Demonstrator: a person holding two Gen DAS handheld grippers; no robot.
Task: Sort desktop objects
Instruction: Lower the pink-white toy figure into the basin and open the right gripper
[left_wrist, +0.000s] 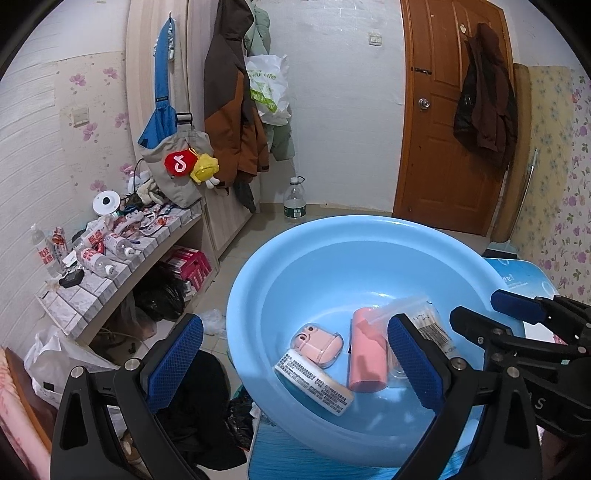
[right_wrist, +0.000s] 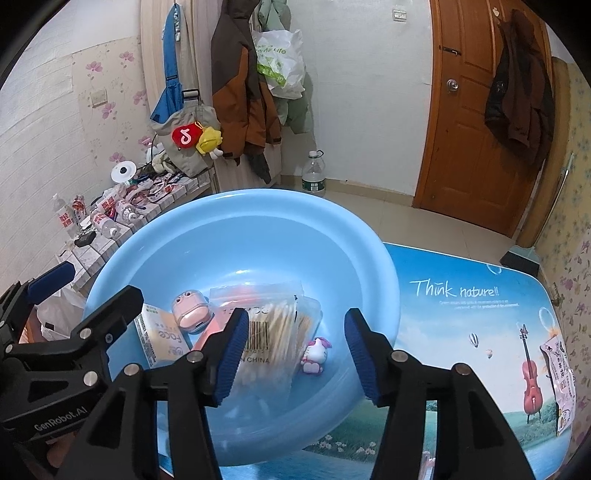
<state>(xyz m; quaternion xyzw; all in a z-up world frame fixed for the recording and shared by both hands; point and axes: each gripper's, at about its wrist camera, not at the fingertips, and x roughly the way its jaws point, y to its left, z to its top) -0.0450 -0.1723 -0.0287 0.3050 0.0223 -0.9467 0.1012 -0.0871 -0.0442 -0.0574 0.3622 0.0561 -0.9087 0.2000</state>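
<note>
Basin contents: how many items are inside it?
5: box at left, earbud case behind it, pink tube under the swab bag, cat figure at right. More may be hidden.

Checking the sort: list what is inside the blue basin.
In the blue basin: box, pink earbud case, pink tube, cotton swab bag, cat figurine. Anything beneath the bag is hidden.
</note>
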